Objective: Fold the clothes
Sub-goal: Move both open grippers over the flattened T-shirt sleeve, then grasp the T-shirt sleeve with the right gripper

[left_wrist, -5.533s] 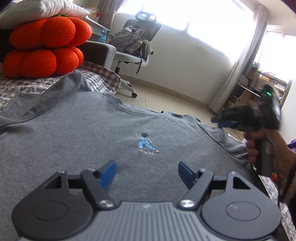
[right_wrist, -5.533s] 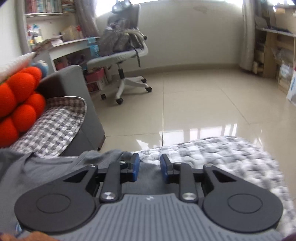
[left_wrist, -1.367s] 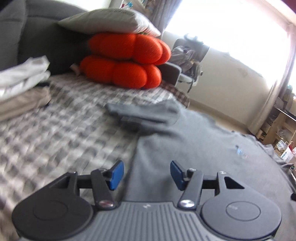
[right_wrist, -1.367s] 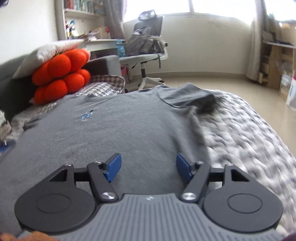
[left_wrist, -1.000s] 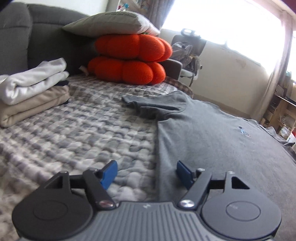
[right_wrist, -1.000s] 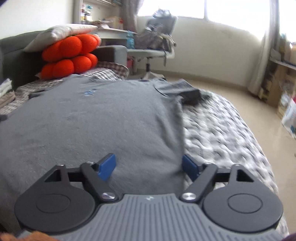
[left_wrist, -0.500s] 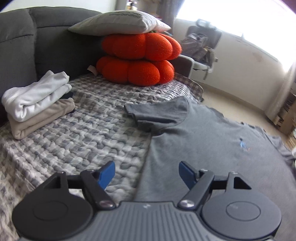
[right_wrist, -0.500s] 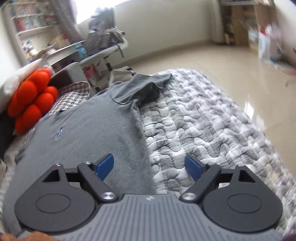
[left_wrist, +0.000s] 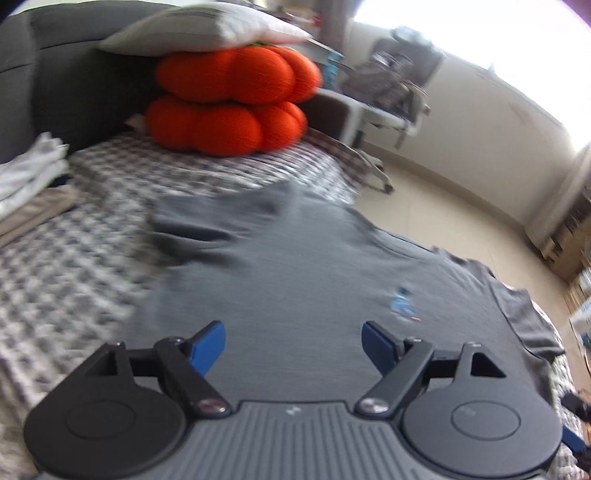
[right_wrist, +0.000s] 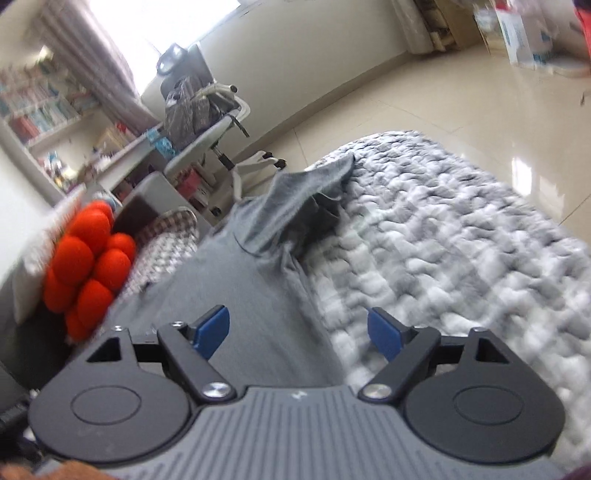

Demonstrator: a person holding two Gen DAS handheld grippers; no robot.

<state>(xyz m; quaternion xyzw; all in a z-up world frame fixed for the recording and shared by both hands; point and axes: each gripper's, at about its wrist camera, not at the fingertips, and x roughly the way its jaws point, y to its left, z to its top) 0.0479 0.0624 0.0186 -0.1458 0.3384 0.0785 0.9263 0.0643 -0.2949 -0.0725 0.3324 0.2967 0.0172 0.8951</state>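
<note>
A grey T-shirt [left_wrist: 295, 280] lies spread face up on the quilted bed cover [left_wrist: 74, 258], with a small blue print [left_wrist: 404, 304] on its chest. Its left sleeve [left_wrist: 199, 221] lies folded in on itself. My left gripper [left_wrist: 293, 332] hovers above the shirt's body; its jaws are opening and nothing is between them. In the right wrist view the shirt [right_wrist: 251, 295] runs away from me and its right sleeve [right_wrist: 306, 199] is crumpled near the bed's far end. My right gripper [right_wrist: 297, 325] is open and empty above the shirt's right side edge, one finger over cloth, one over quilt [right_wrist: 443, 258].
Orange cushions [left_wrist: 236, 107] under a grey pillow [left_wrist: 199, 33] sit at the head against the dark sofa back [left_wrist: 55, 74]. Folded clothes [left_wrist: 29, 188] are stacked at the left. An office chair [right_wrist: 207, 110] and tiled floor [right_wrist: 443, 92] lie beyond the bed.
The left gripper has swung from the quilt at the shirt's left edge to over the shirt's body, jaws slightly wider. The right gripper has rolled, tilting its view, still at the shirt's right edge.
</note>
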